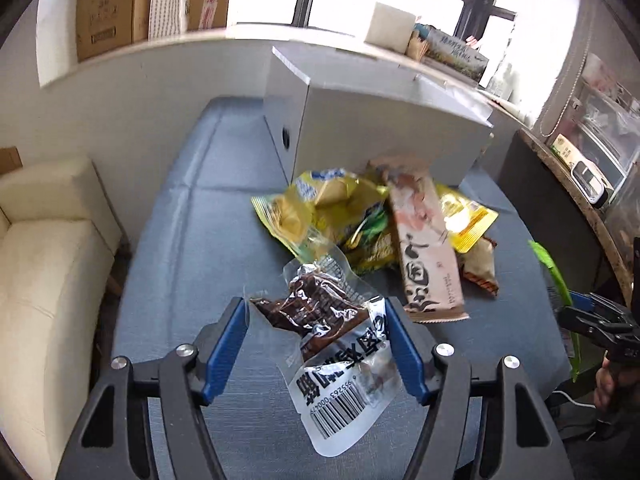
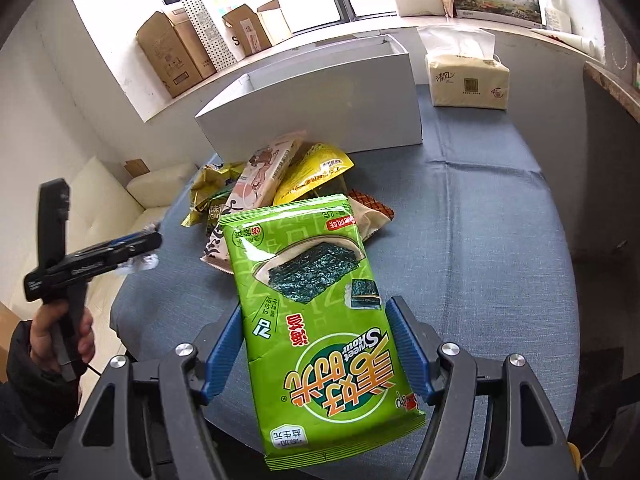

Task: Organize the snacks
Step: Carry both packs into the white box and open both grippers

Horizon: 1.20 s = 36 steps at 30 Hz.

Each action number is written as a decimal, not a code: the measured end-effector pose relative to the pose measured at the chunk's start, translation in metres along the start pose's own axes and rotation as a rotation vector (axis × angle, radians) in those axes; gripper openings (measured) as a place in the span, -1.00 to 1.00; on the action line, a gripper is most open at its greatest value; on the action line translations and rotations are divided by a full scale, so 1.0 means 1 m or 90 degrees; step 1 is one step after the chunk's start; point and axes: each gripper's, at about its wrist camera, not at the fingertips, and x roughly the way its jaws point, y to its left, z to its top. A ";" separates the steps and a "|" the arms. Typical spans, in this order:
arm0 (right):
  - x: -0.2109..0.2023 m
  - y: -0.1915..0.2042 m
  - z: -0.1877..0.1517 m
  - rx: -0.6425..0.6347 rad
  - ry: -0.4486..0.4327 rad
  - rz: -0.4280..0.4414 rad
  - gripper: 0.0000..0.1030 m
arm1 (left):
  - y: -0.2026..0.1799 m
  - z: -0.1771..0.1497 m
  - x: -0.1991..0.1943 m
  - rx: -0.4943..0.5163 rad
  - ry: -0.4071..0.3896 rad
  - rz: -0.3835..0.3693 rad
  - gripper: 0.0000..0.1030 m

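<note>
The left gripper (image 1: 316, 344) fills the bottom of its own view with its blue pads pressed against the two sides of a clear vacuum-sealed meat pouch (image 1: 340, 356), so it is pinching that pouch. The pouch's long axis runs up the frame along the fingers, barcode end toward the camera and dark contents toward the tips.

The right gripper (image 2: 316, 344) does the same in its view: its pads clamp the sides of a green seaweed pack (image 2: 308, 312), which points lengthwise away from the camera toward frame centre. Both packs appear to be lifted off the blue tablecloth (image 2: 480, 220), though the gap beneath them is hard to judge.

Just beyond both sets of fingertips, at mid-frame, lies the loose heap of remaining snacks: yellow bags (image 1: 316, 204), a long pink-and-beige bar pack (image 1: 424, 248) lying across them, and an orange-patterned packet (image 2: 370, 204) at the edge.

Behind the heap, in the upper middle of each view, stands the open white box (image 2: 320, 120), its long side facing the grippers. It is the likely destination. Judged from the views, it lies straight ahead of the right gripper and ahead and to the right of the left one, so the right seems slightly better lined up; each pack must travel forward over the heap and above the near wall. A tissue pack (image 2: 468, 80) sits to the right of the box.
</note>
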 end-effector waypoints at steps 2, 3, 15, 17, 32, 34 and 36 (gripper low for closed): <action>0.000 0.002 0.001 0.000 -0.003 0.001 0.45 | -0.008 0.004 -0.017 0.011 -0.021 -0.017 0.41; 0.000 0.002 0.002 -0.002 -0.004 0.003 0.45 | -0.004 0.011 -0.019 0.021 -0.031 -0.020 0.41; -0.019 0.014 0.068 -0.020 -0.097 -0.014 0.45 | -0.049 0.105 -0.040 0.116 -0.152 -0.036 0.42; -0.020 0.018 0.095 -0.031 -0.127 -0.016 0.45 | -0.055 0.134 -0.030 0.120 -0.161 -0.032 0.42; 0.097 0.010 0.283 0.020 -0.109 -0.069 0.46 | -0.055 0.247 0.080 0.103 -0.103 0.042 0.50; 0.106 0.005 0.286 0.024 -0.103 -0.071 0.58 | -0.052 0.247 0.082 0.096 -0.107 0.051 0.67; 0.114 -0.001 0.288 0.036 -0.082 -0.060 0.85 | -0.046 0.246 0.081 0.084 -0.112 0.048 0.99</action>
